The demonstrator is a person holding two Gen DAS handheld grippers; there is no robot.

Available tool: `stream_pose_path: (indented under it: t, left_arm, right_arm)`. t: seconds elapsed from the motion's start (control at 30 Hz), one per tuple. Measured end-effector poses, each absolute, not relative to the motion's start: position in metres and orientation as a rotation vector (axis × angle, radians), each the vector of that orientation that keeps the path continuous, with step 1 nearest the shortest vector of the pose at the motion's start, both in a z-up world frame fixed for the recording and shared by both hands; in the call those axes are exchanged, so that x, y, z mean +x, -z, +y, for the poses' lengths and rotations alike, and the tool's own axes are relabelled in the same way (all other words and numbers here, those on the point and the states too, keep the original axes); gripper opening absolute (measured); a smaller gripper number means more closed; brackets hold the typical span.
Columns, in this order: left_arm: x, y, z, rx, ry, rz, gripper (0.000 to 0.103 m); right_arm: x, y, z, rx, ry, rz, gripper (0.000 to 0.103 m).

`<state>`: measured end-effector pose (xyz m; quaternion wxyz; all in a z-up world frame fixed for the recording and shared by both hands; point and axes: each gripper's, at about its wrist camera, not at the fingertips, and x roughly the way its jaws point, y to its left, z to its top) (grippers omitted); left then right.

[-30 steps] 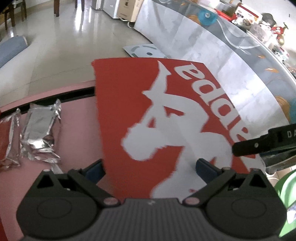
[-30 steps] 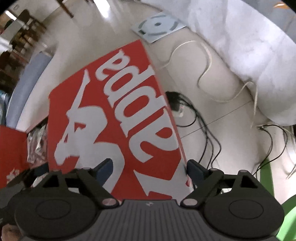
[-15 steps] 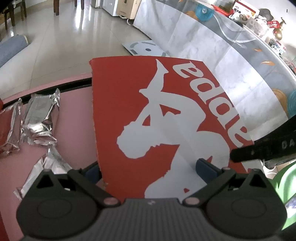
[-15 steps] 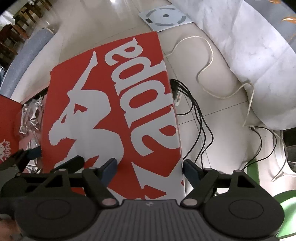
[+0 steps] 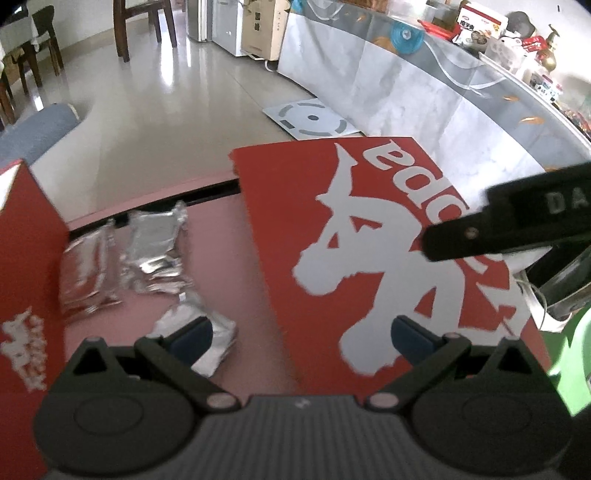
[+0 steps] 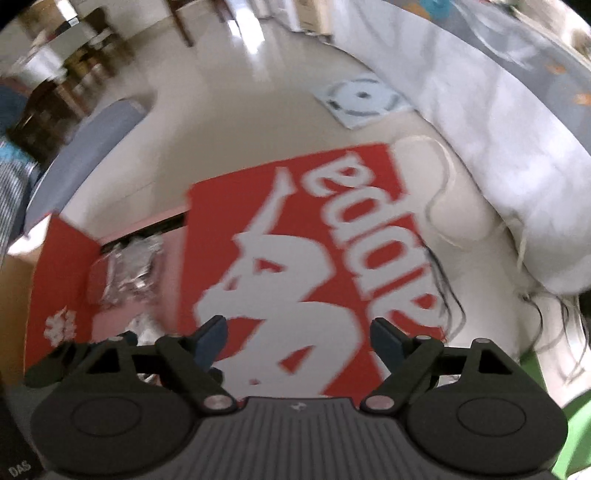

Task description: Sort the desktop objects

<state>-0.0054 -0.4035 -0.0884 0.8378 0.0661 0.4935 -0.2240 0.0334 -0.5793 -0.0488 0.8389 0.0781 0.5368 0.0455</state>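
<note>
A white square scale [image 5: 312, 119] lies on the glossy tiled floor [image 5: 155, 110]. Beside it hangs a grey marbled cloth [image 5: 406, 92]. Wooden chairs [image 5: 144, 22] stand beyond.

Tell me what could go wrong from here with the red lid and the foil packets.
1. The red lid seems to jut past the pink table over the floor cables; a nudge might tip it off.
2. The left gripper has its jaws open across the lid's edge and a foil packet; closing could catch both.
</note>
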Motion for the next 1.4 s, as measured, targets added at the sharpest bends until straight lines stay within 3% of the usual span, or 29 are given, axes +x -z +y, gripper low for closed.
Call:
stream_pose_path:
  t: [0.53, 0.8, 1.4]
  left_arm:
    - [-0.039, 0.051, -0.344, 0.114, 0.391, 1.018, 0.103]
    - [-0.046, 0.034, -0.306, 0.104, 0.341, 0.996, 0.103]
    - [-0.04, 0.019, -0.2, 0.116, 0.146, 0.959, 0.103]
  right_arm:
    - [0.023, 0.032, -0.5, 0.04, -0.173, 1.045, 0.085]
    - [0.022, 0.016, -0.464, 0.014, -0.233, 0.983, 0.09]
    - [0.01, 0.01, -0.36, -0.041, -0.484, 0.981, 0.09]
